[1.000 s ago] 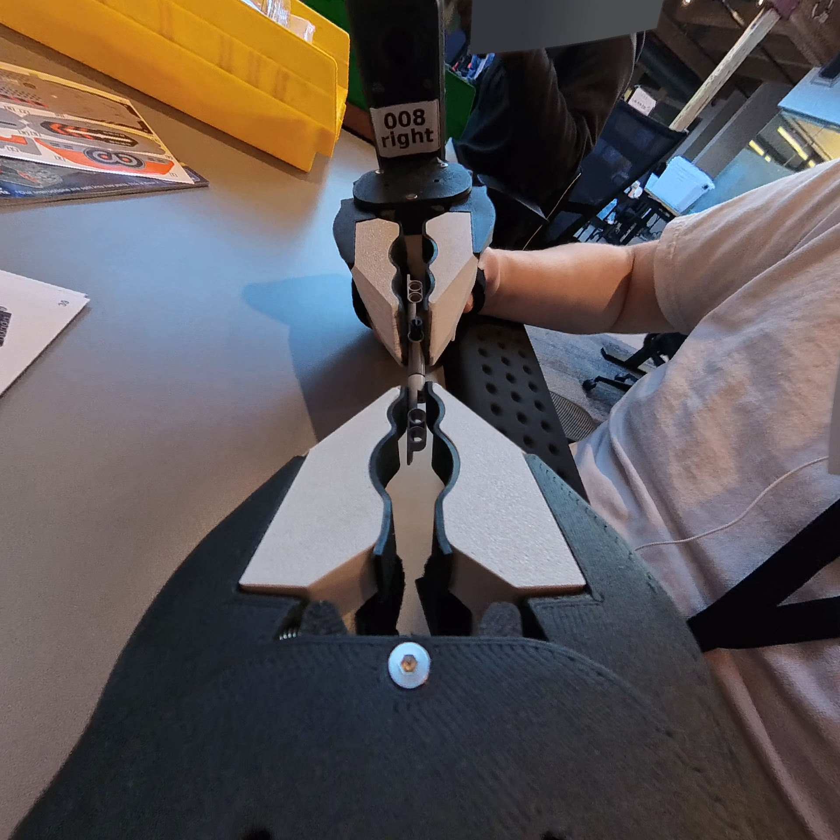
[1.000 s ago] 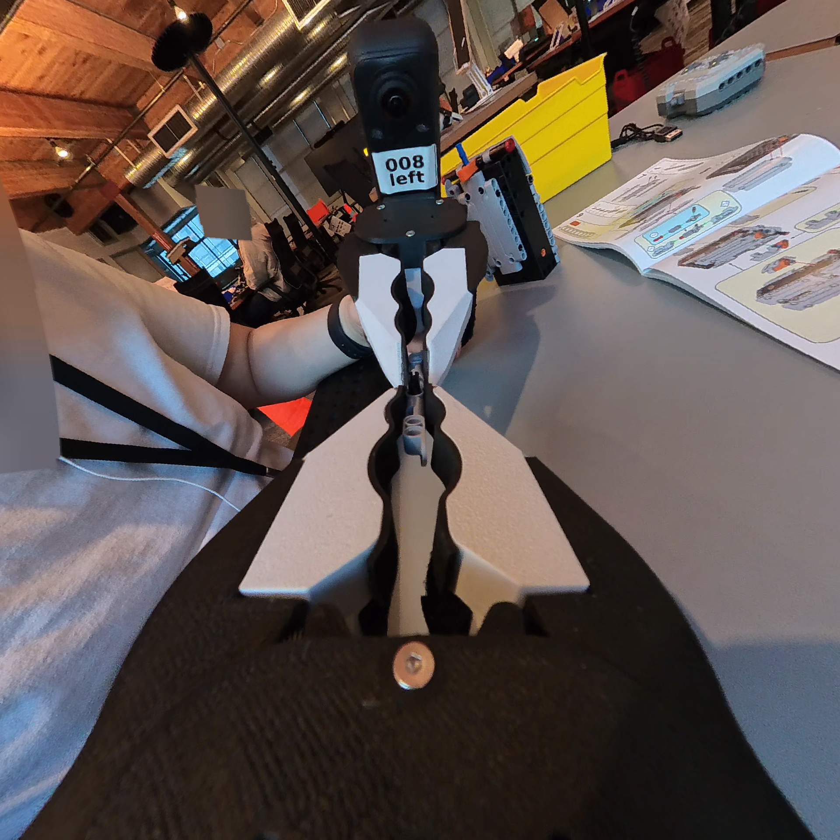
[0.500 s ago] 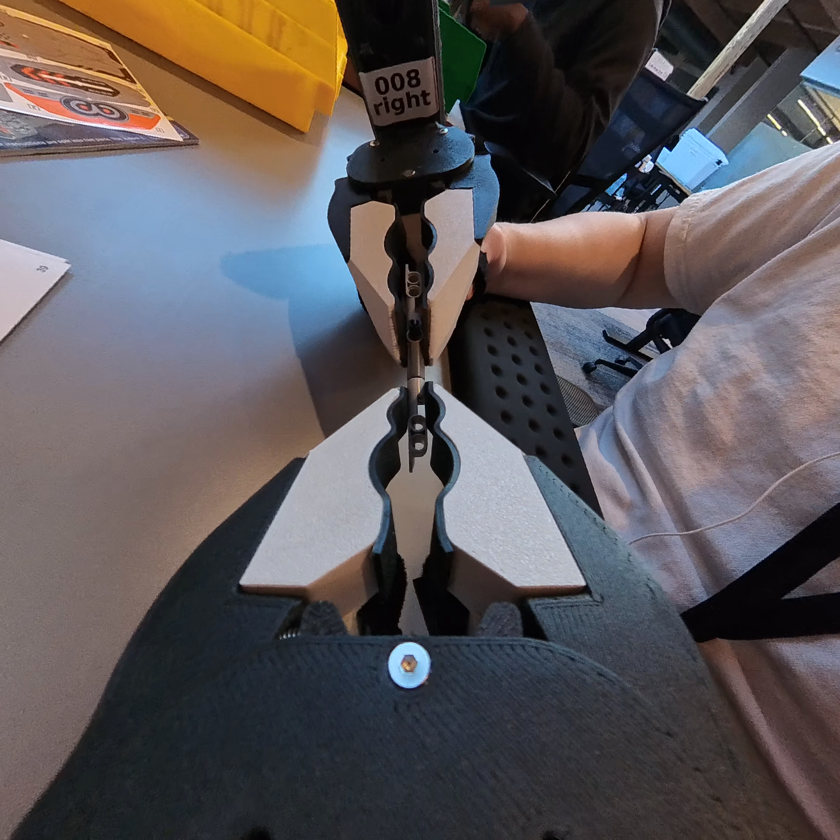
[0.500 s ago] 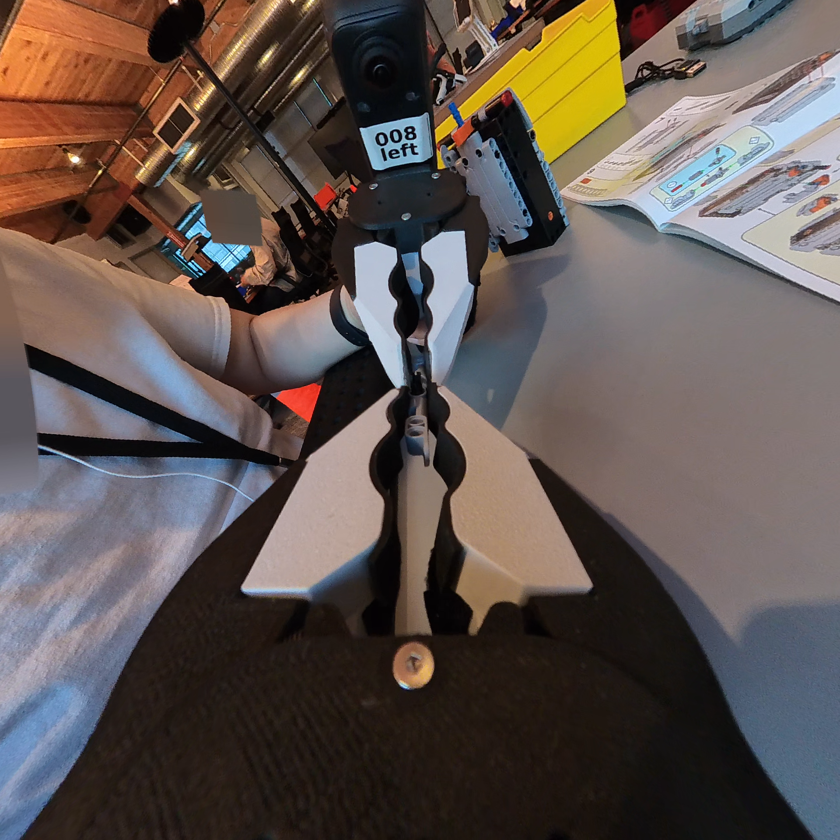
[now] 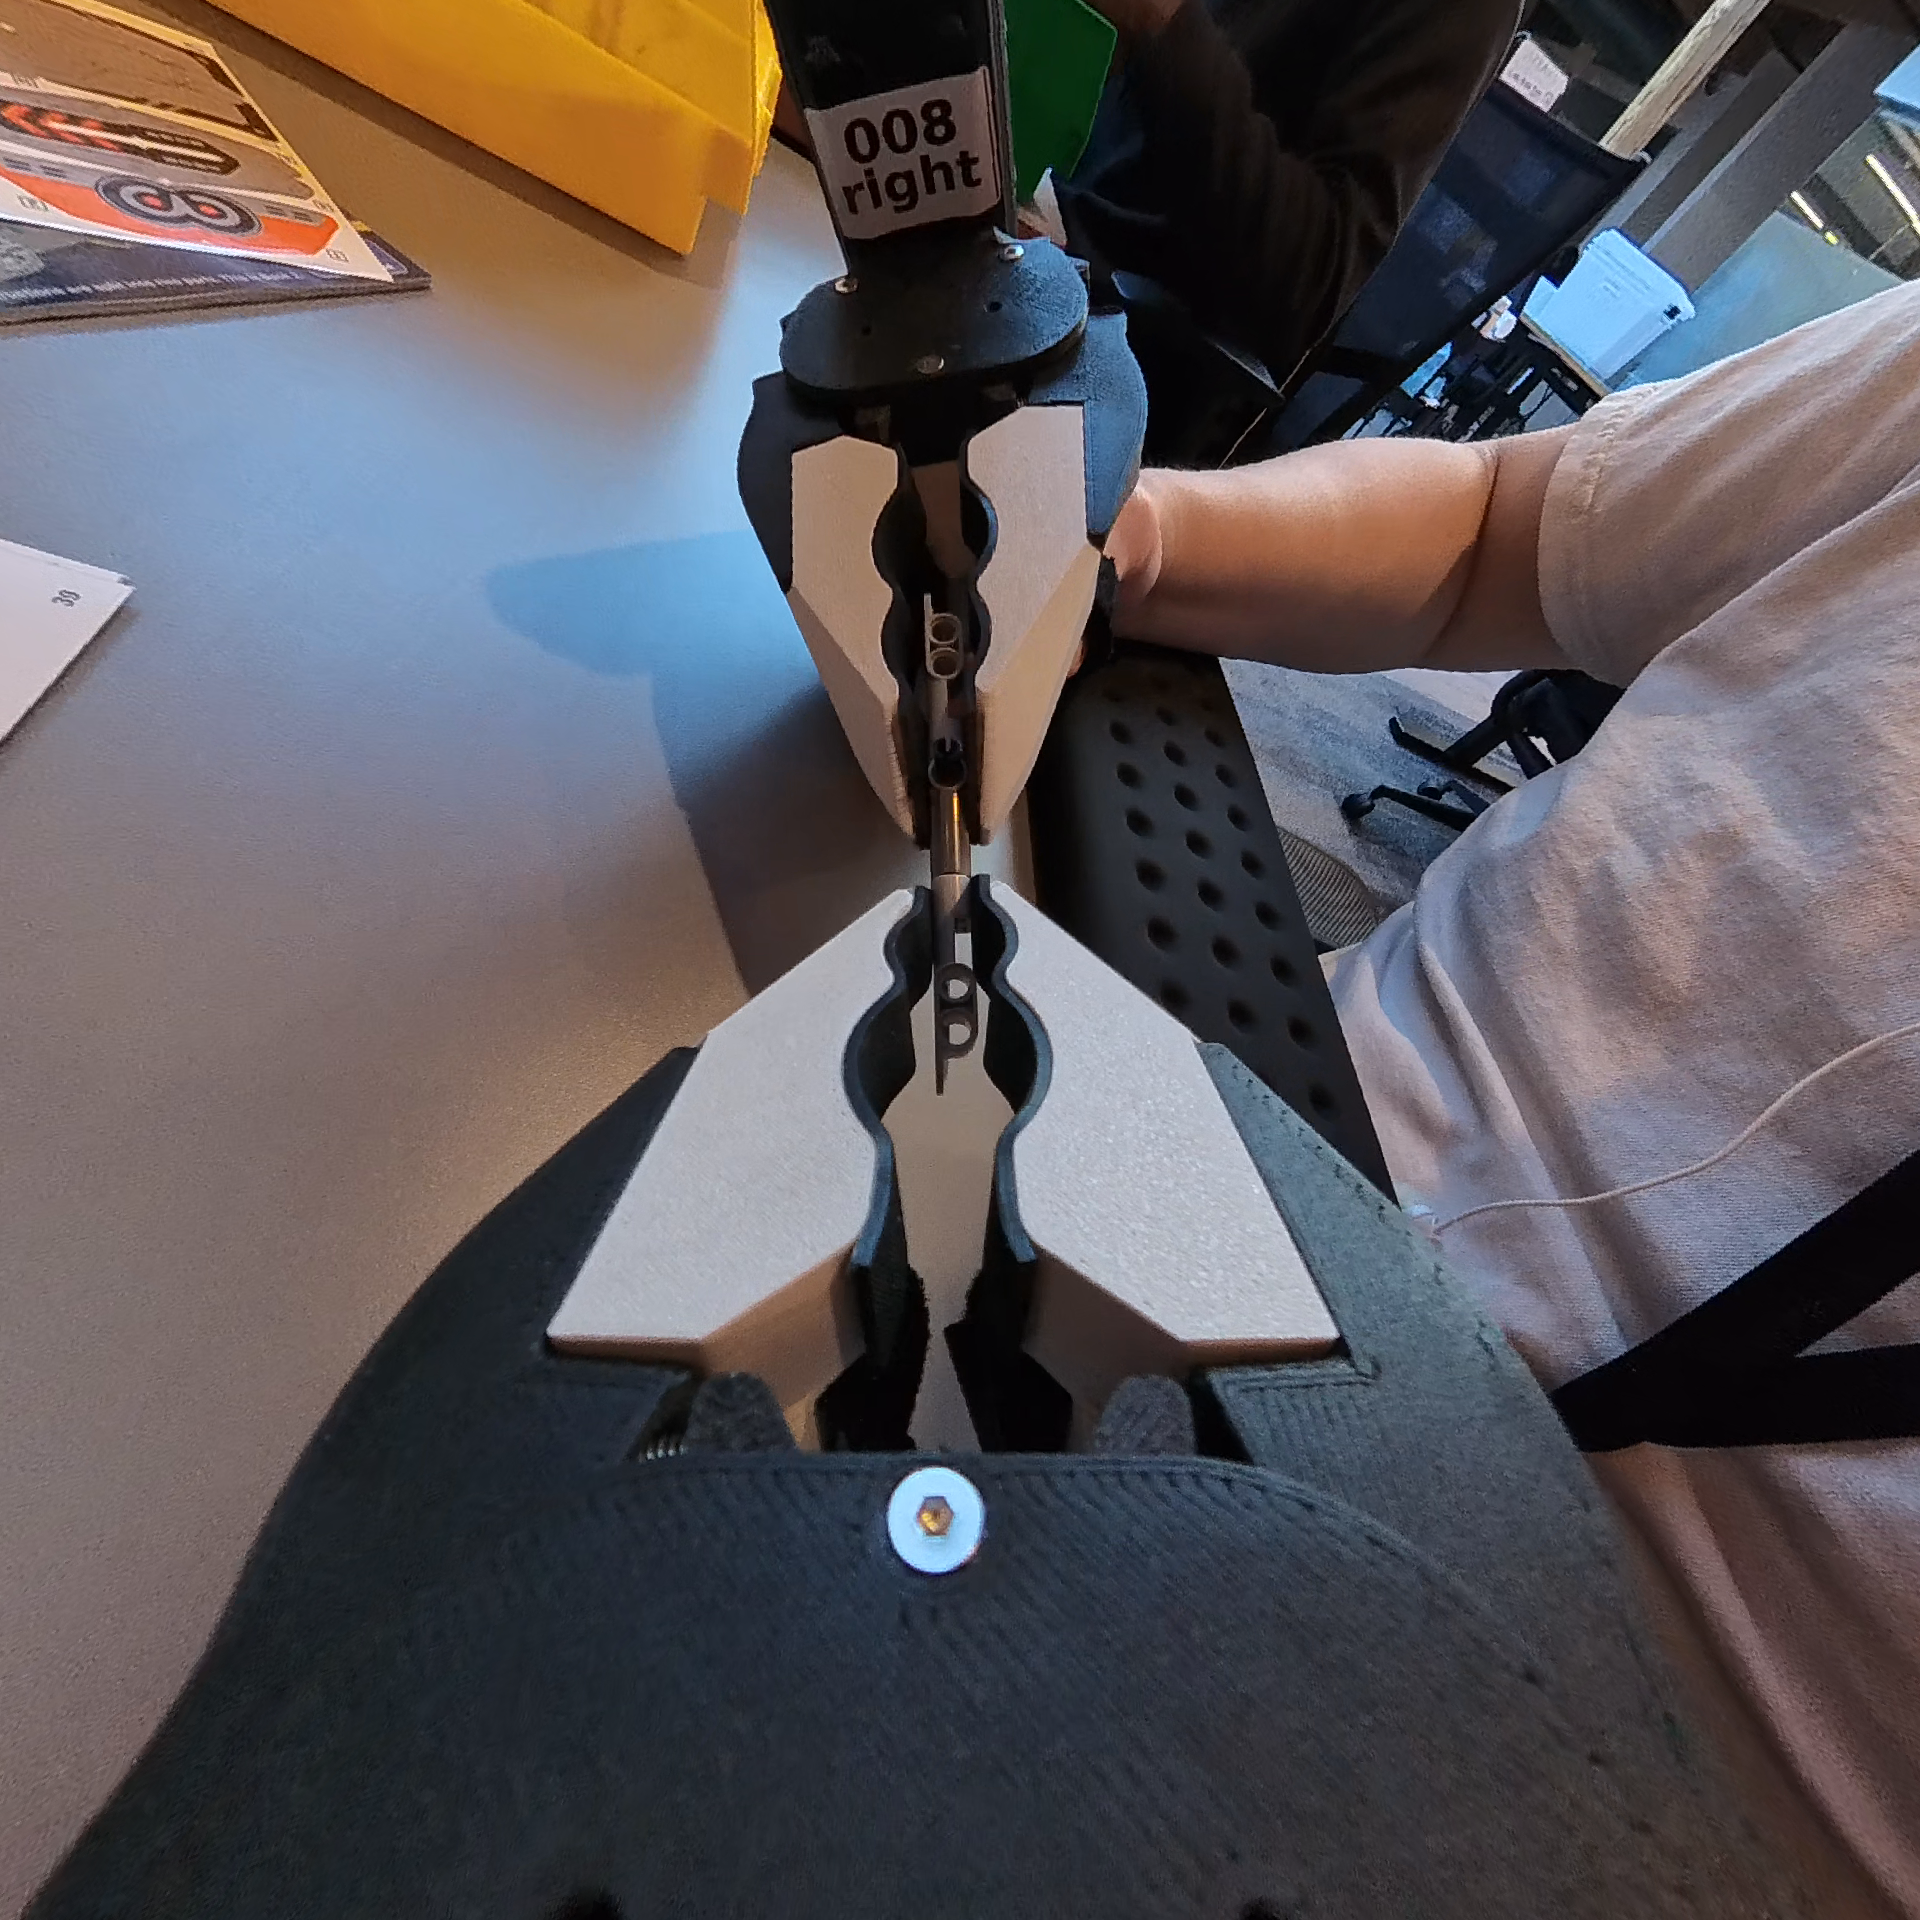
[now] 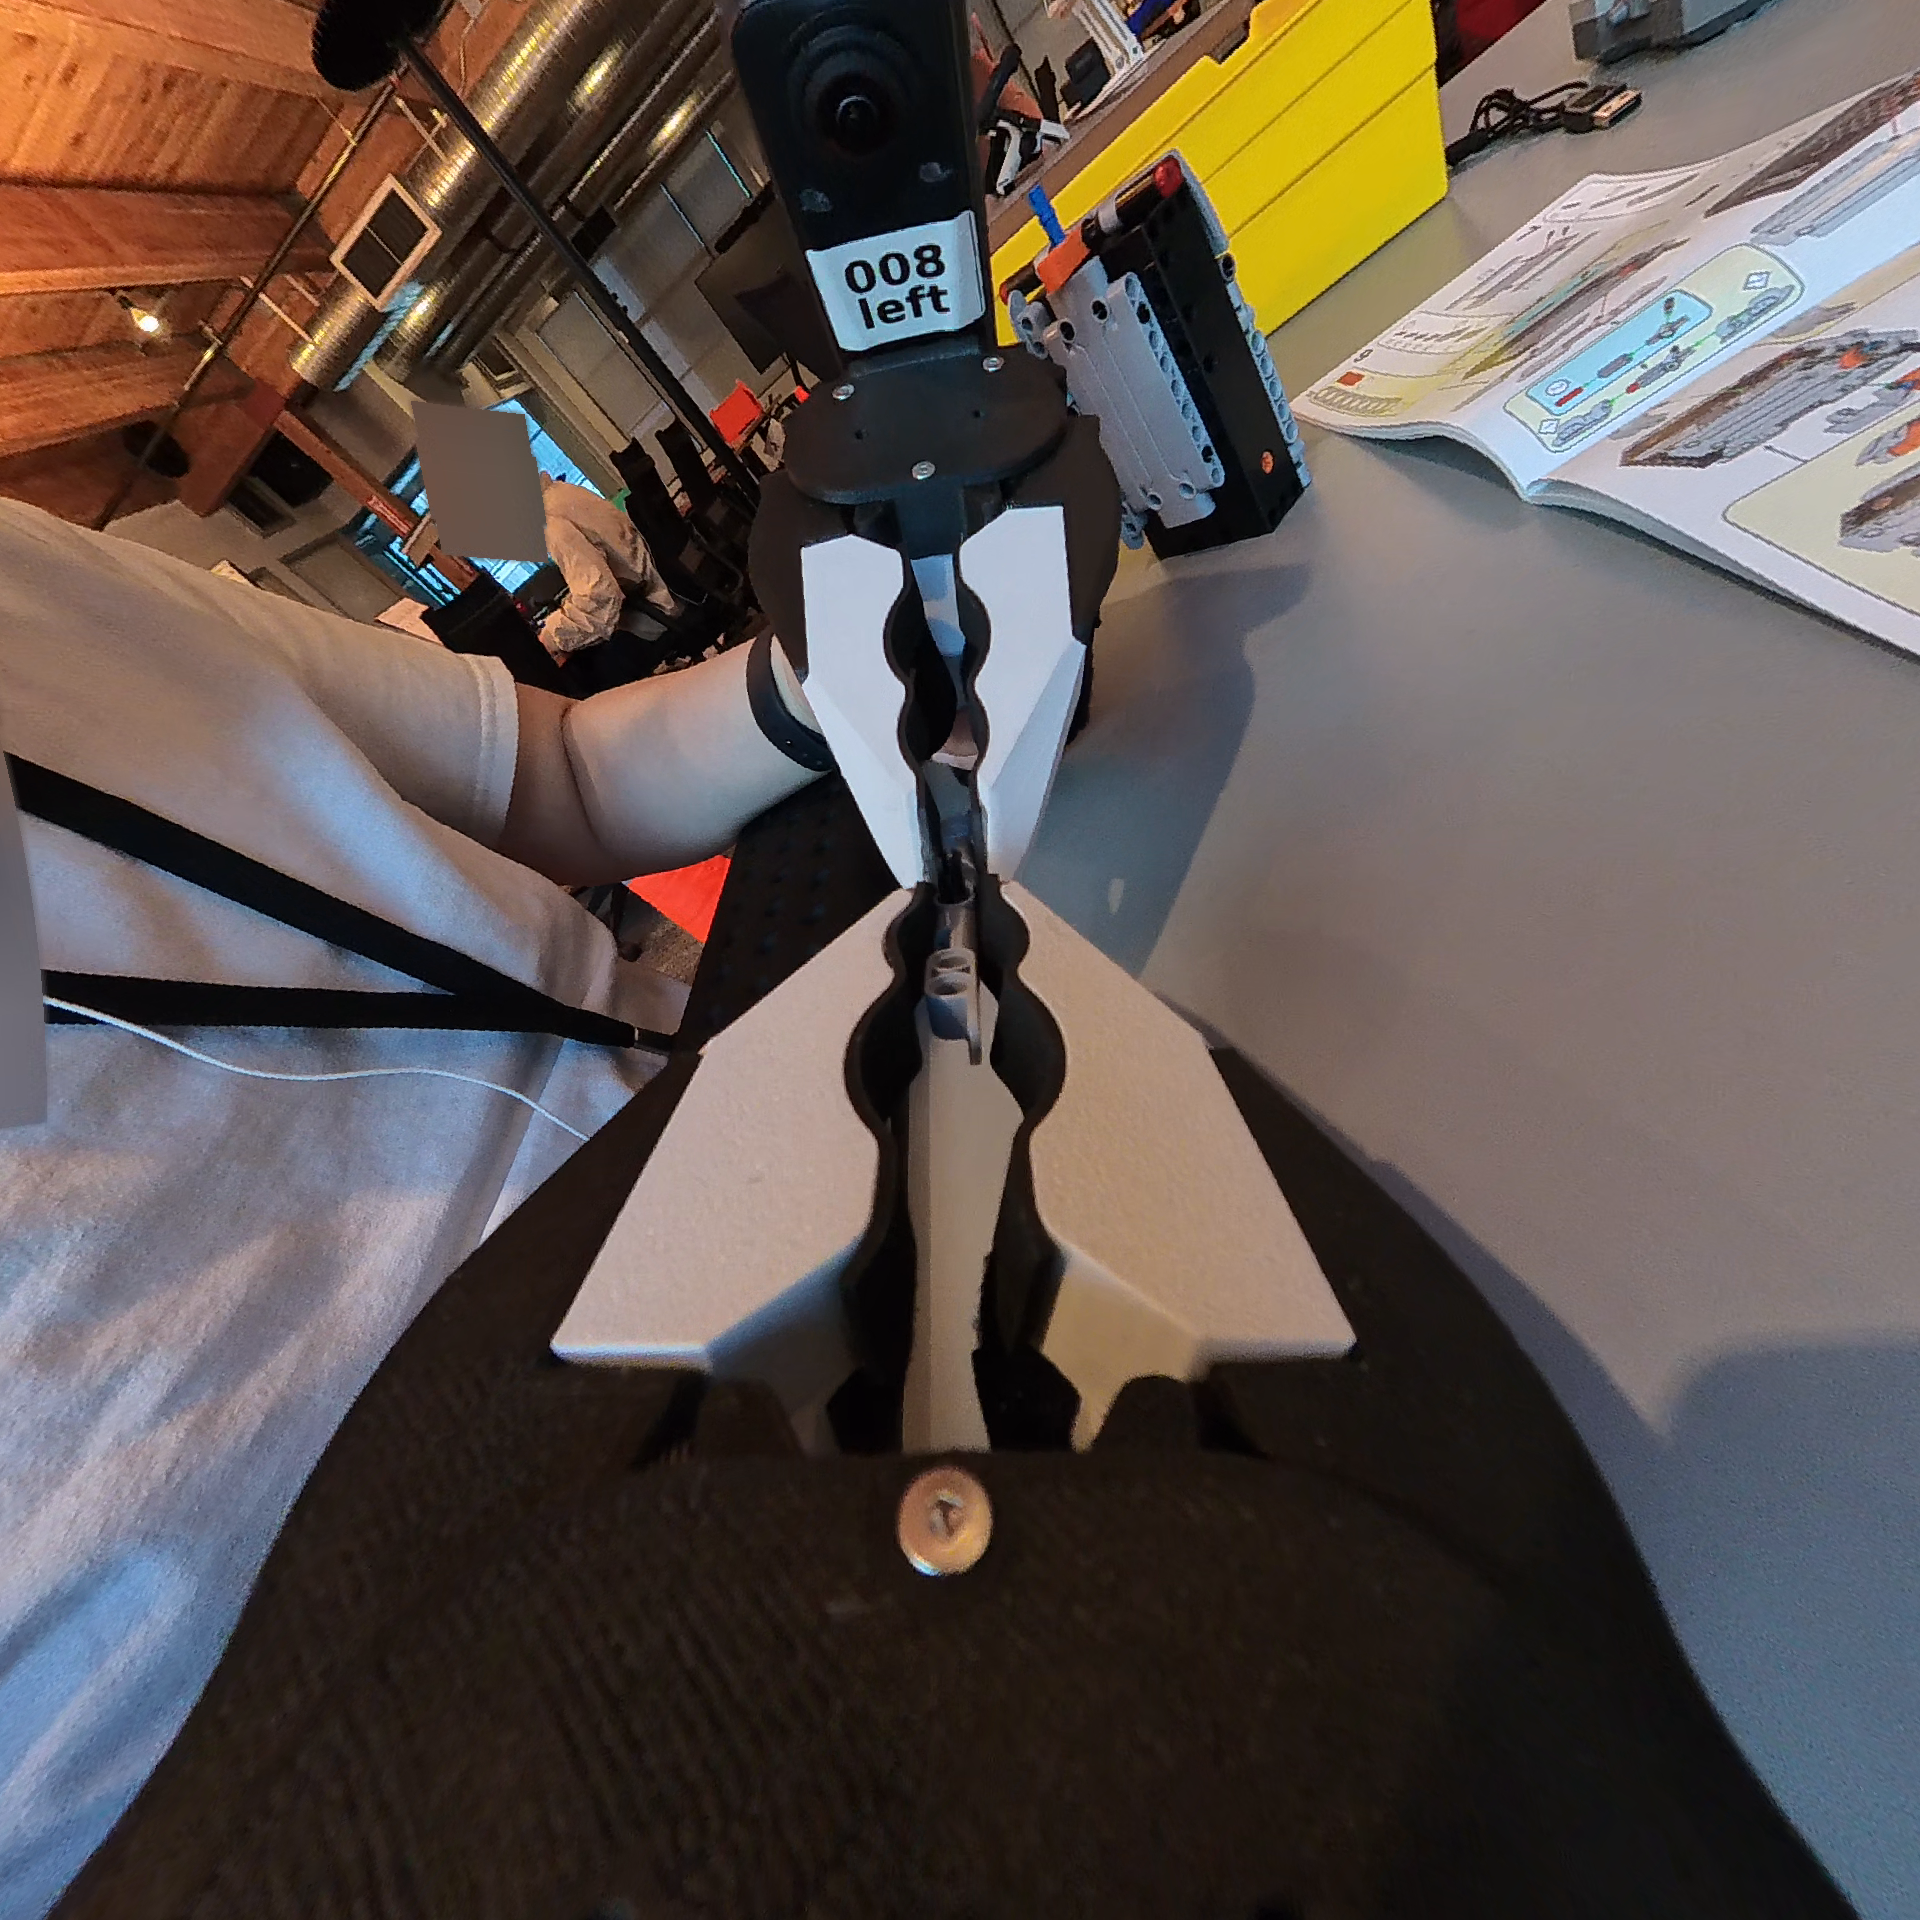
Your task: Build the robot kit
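My left gripper [image 5: 951, 899] is shut on a small dark grey beam with holes [image 5: 956, 1013]. My right gripper [image 5: 948, 831] faces it tip to tip, shut on a light grey beam with holes [image 5: 943, 644]. A thin grey axle [image 5: 948, 847] bridges the narrow gap between the two pieces. In the right wrist view, my right gripper [image 6: 951, 899] holds the light grey beam [image 6: 951, 987], and the left gripper [image 6: 948, 847] almost touches its tips. Both are held above the near edge of the grey table [image 6: 1507, 831].
A yellow bin [image 5: 520, 94] and booklets [image 5: 156, 187] lie at the back left. A black and grey brick model [image 6: 1164, 364], a second yellow bin [image 6: 1299, 166] and an open instruction booklet [image 6: 1662, 343] are on the table. A black perforated chair [image 5: 1184, 862] is beside the person's torso.
The two grippers have drawn a little closer tip to tip and shifted together over the table. Both stay shut on their pieces.
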A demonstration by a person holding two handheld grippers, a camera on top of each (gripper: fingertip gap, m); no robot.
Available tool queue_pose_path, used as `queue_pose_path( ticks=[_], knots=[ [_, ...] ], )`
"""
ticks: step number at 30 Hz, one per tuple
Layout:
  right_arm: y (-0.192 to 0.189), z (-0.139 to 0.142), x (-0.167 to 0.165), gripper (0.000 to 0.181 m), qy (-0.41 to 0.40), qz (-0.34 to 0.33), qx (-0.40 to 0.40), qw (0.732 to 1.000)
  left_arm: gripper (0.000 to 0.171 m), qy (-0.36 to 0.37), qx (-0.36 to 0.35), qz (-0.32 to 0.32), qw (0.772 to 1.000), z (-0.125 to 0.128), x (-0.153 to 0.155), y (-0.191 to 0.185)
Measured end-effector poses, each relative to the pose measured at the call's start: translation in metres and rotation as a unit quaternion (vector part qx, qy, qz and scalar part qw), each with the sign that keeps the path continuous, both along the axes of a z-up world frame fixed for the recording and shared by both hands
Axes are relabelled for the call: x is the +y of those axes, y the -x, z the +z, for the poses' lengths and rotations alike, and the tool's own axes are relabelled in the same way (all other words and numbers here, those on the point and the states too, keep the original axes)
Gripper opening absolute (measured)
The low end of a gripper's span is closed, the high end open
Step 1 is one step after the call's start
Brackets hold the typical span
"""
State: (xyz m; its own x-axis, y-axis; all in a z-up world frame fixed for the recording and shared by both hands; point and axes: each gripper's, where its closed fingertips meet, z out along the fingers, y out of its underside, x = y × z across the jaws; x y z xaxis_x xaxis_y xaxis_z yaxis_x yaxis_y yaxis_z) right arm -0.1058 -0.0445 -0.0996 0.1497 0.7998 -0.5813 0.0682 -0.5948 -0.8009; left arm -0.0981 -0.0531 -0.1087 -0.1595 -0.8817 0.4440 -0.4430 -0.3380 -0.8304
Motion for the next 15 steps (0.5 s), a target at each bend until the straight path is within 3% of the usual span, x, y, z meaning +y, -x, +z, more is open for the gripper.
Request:
queue_pose_path(
  ticks=[5, 7, 15],
  knots=[
    [0.003, -0.005, 0.001, 0.006, 0.021, 0.008, -0.014, 1.000, 0.006, -0.015, 0.003, 0.009, 1.000, -0.002, 0.001, -0.005],
    [0.000, 0.000, 0.003, 0.006, 0.050, 0.006, 0.013, 0.999, 0.020, -0.011, -0.021, 0.013, 1.000, 0.009, 0.001, -0.003],
    [-0.014, 0.009, 0.010, 0.006, 0.110, -0.007, 0.070, 0.991, 0.023, -0.011, -0.019, 0.034, 0.999, 0.009, 0.008, 0.004]
  ],
)
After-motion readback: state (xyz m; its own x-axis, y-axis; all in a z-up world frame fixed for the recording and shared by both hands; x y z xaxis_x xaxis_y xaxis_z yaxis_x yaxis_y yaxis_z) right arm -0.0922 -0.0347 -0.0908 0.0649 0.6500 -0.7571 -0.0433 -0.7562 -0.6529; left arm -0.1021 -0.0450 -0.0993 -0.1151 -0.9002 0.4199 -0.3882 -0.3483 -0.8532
